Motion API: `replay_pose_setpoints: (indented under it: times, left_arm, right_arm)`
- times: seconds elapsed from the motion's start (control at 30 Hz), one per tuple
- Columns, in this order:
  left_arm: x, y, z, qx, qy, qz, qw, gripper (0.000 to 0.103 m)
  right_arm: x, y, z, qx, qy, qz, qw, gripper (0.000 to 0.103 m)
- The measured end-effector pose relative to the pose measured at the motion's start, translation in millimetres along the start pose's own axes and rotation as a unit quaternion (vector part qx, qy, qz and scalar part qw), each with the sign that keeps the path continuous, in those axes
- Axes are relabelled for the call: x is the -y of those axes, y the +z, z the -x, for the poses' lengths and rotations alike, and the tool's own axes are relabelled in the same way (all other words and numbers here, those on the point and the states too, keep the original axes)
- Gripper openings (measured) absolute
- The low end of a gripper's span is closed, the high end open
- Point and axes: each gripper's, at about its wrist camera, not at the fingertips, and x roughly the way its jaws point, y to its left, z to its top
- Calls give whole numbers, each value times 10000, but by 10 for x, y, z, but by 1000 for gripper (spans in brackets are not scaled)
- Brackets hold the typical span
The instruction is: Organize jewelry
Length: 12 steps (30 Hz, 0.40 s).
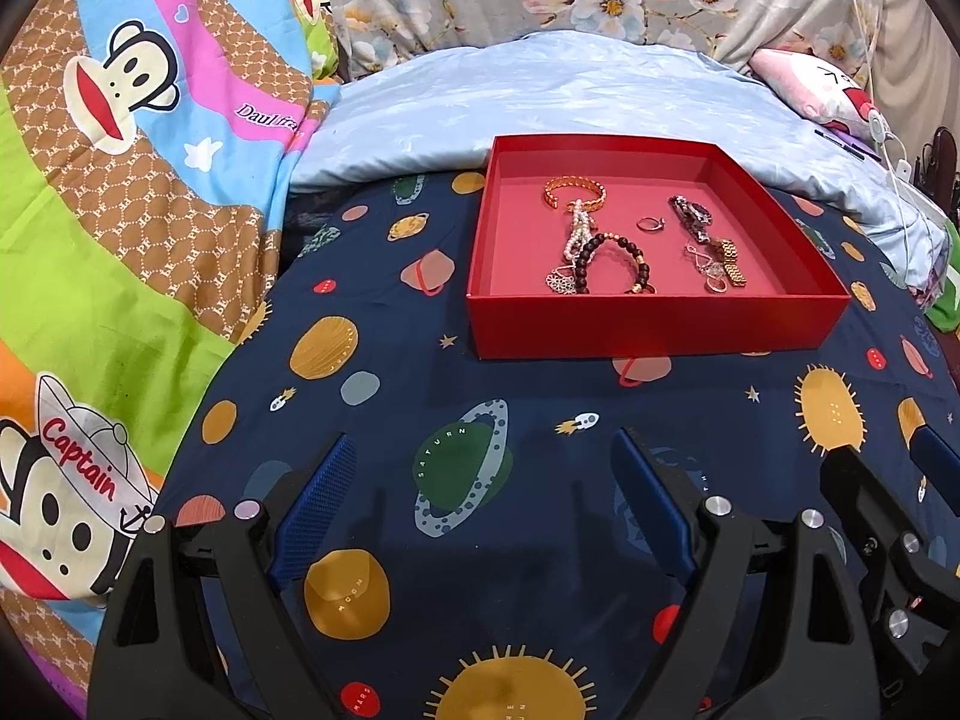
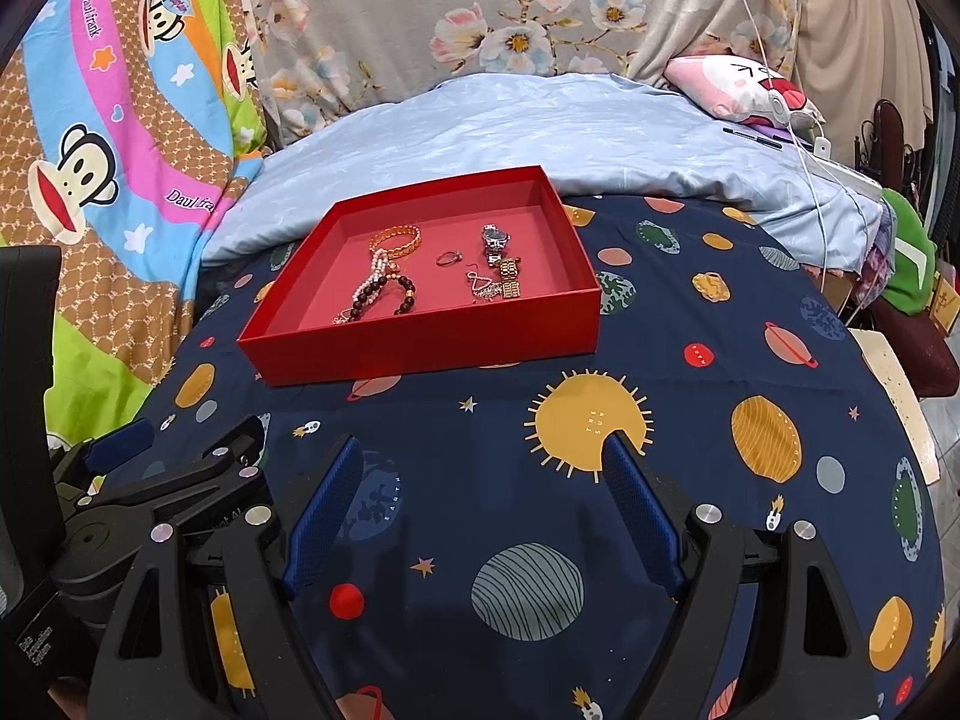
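A shallow red box (image 1: 654, 327) (image 2: 432, 339) rests on the navy planet-print sheet. Inside it lie a gold bangle (image 1: 575, 191) (image 2: 396, 238), a pearl strand (image 1: 573, 234), a dark bead bracelet (image 1: 612, 258) (image 2: 384, 294), a small ring (image 1: 650, 223) (image 2: 449, 257), a watch (image 1: 690, 213) (image 2: 495, 242) and a gold link band (image 1: 733, 264) (image 2: 510, 285). My left gripper (image 1: 483, 447) is open over the sheet, well short of the box, with nothing between its blue pads. My right gripper (image 2: 483, 447) is open too, empty, beside the left one.
A pale blue quilt (image 1: 570, 96) is bunched behind the box. A bright monkey-print blanket (image 1: 120, 180) lies on the left. A pink plush pillow (image 2: 738, 87) and white cables (image 2: 804, 138) are at the back right. The sheet's right edge drops to the floor (image 2: 936, 420).
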Motion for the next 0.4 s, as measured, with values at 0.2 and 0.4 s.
replay_pose_setpoints:
  times: [0.2, 0.4]
  left_arm:
    - [23, -2, 2, -20, 3, 36, 10000, 84]
    - [47, 7, 26, 54, 62, -12, 10000, 84]
  right_arm:
    - [2, 3, 5, 13, -24, 2, 10000, 82]
    - [22, 11, 13, 64, -92, -39, 9999, 85]
